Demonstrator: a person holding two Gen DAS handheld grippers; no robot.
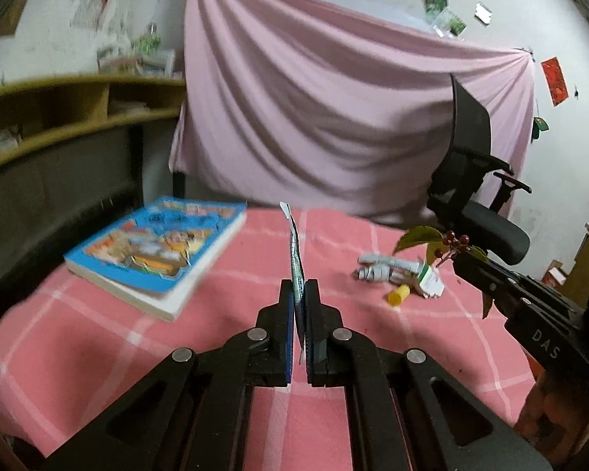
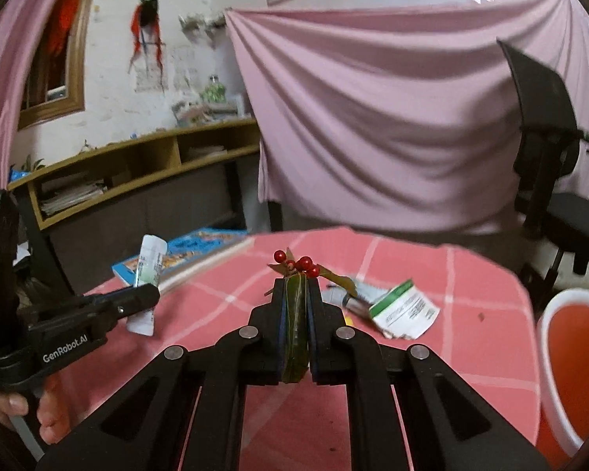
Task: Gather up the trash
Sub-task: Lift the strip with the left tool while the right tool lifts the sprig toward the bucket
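Note:
My left gripper (image 1: 298,288) is shut on a flattened white and green wrapper (image 1: 294,251), held edge-on above the pink checked tablecloth (image 1: 98,337); the wrapper also shows in the right wrist view (image 2: 147,271). My right gripper (image 2: 294,288) is shut on a sprig of green leaves with red berries (image 2: 298,267), which also shows in the left wrist view (image 1: 451,241). A pile of crumpled paper and a torn green and white box (image 1: 396,271) lies on the cloth with a small yellow cap (image 1: 397,295). The box also shows in the right wrist view (image 2: 402,310).
A blue picture book (image 1: 157,251) lies at the table's far left. A red bin with a white rim (image 2: 573,369) stands at the table's right. A black office chair (image 1: 475,180) stands beyond the table, before a pink draped sheet. Wooden shelves (image 2: 137,168) are at left.

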